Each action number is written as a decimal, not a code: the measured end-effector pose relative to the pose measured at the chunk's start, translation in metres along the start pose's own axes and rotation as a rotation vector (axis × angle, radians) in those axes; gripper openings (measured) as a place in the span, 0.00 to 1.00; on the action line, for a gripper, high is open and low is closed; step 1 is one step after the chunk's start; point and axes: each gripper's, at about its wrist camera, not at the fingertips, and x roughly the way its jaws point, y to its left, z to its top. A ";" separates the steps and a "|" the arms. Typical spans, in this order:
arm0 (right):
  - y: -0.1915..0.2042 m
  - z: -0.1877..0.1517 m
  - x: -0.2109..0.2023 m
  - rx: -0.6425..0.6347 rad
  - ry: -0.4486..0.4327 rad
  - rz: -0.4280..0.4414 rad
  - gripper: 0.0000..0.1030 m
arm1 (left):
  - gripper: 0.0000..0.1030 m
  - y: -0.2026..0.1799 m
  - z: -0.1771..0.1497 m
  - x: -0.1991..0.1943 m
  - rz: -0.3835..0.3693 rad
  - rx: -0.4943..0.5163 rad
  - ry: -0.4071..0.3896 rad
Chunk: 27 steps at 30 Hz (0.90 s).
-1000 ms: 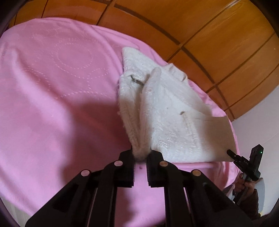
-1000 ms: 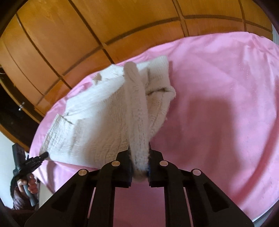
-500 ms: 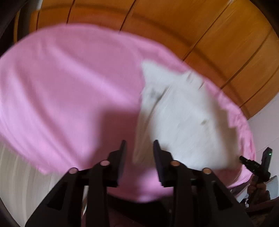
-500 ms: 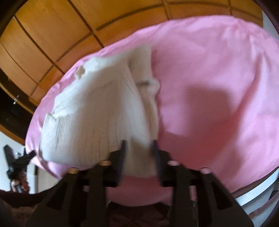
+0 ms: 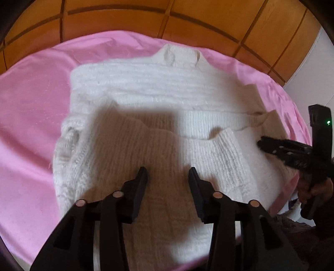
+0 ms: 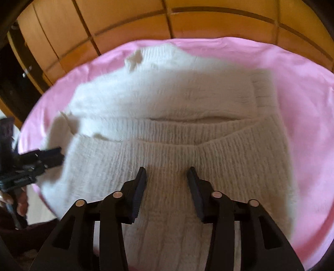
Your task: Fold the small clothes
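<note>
Left wrist view: the left hand-held gripper (image 5: 168, 177) hovers over a white sweater (image 5: 158, 100), its jaws spread wide with nothing between them. Only this view shows the collar (image 5: 179, 55) at the far end, ribbed and standing up a little, next to the wood panels (image 5: 208, 18). The sweater lies flat on a pink sheet (image 5: 27, 116), its near part folded up over the body so a ribbed hem edge runs across the middle. At the right edge the right hand-held gripper (image 5: 261, 143) reaches in low over the sweater's side; its fingers look close together from here, though the angle hides any gap.

Right wrist view: the right hand-held gripper (image 6: 167, 176) is also above the sweater (image 6: 167, 100), jaws apart and empty. This view shows the knit more plainly: vertical ribs on the folded flap, fluffier texture on the far body. Two ribbed edges meet in a shallow V just ahead of the fingertips. The pink sheet (image 6: 302, 100) is smooth and slightly glossy. The left hand-held gripper (image 6: 60, 153) enters from the left, blurred
</note>
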 end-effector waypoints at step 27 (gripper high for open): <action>-0.017 0.015 0.008 0.063 -0.100 -0.039 0.07 | 0.17 0.016 0.021 0.006 0.072 -0.118 -0.087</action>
